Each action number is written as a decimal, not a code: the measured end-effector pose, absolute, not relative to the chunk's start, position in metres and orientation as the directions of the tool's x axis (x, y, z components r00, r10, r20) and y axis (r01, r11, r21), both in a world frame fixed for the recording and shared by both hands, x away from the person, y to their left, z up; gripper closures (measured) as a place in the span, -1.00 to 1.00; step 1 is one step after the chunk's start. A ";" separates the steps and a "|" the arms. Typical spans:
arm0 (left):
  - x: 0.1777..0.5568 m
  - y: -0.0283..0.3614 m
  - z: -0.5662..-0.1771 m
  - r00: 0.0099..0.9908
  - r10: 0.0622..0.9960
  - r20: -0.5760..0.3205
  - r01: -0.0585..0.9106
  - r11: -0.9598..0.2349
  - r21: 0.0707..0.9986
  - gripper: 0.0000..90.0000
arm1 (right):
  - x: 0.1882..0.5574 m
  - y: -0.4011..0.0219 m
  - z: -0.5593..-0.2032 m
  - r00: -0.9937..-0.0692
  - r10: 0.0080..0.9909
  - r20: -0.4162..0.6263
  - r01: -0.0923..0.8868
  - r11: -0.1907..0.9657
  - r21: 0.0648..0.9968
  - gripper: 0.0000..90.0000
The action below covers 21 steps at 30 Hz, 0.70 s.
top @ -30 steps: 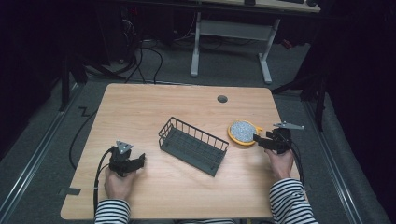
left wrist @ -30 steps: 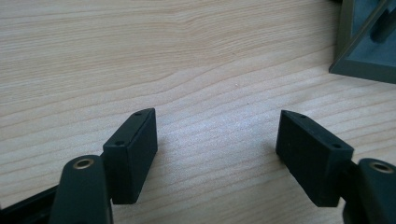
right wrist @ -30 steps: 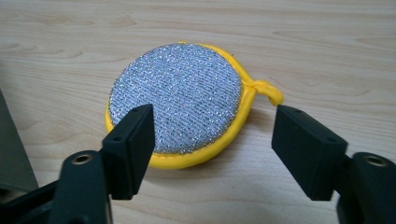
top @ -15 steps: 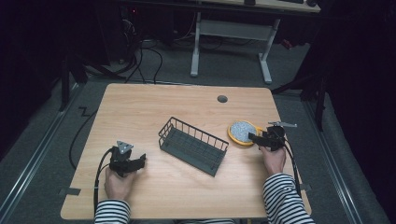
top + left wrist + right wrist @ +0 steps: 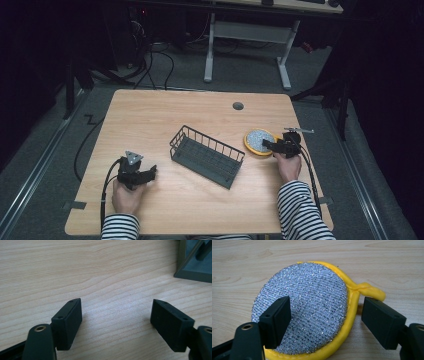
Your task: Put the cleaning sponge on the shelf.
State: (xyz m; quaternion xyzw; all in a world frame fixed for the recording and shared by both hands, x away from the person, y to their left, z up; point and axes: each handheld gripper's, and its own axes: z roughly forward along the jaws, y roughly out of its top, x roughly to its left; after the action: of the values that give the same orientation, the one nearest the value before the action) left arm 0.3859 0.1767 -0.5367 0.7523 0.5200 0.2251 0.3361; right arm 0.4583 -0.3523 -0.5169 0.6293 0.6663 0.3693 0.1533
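Observation:
A round scrubber (image 5: pixel 257 141) with a silver mesh face and a yellow rim lies flat on the wooden table (image 5: pixel 200 110), right of centre. My right gripper (image 5: pixel 268 146) reaches over its right edge. In the right gripper view the scrubber (image 5: pixel 312 297) lies partly between and under the jaws. My right gripper (image 5: pixel 326 302) is open, its jaws have just been opening, and the pads do not touch the scrubber. My left gripper (image 5: pixel 152 172) rests at the front left. In its own view my left gripper (image 5: pixel 116 302) is open over bare wood; its jaws have just been opening.
A dark wire basket (image 5: pixel 200 137) stands at an angle in the middle of the table, and its corner (image 5: pixel 192 267) shows in the left gripper view. A cable hole (image 5: pixel 238 106) sits near the far edge. Cables and a desk frame (image 5: pixel 247 35) lie beyond the table.
My right gripper has moved left and down, from beside the scrubber to over its right edge. The left hand has stayed where it was.

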 end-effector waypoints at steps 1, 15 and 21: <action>0.386 0.177 -0.537 0.357 0.934 -0.011 0.631 -0.233 0.740 -0.42 | 0.459 -0.352 -0.517 -0.163 0.951 0.262 0.724 -0.065 0.687 -0.47; 0.385 0.176 -0.537 0.357 0.934 -0.013 0.633 -0.232 0.739 -0.42 | 0.461 -0.358 -0.522 -0.207 0.920 0.334 0.757 -0.065 0.650 -0.06; 0.385 0.176 -0.536 0.358 0.934 -0.012 0.633 -0.233 0.738 -0.41 | 0.458 -0.354 -0.519 -0.238 0.930 0.280 0.740 -0.013 0.673 0.20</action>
State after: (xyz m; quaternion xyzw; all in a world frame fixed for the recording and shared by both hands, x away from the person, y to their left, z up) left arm 0.3851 0.1765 -0.5365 0.7526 0.5205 0.2238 0.3355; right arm 0.4581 -0.3543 -0.5187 0.6042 0.6910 0.3761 0.1265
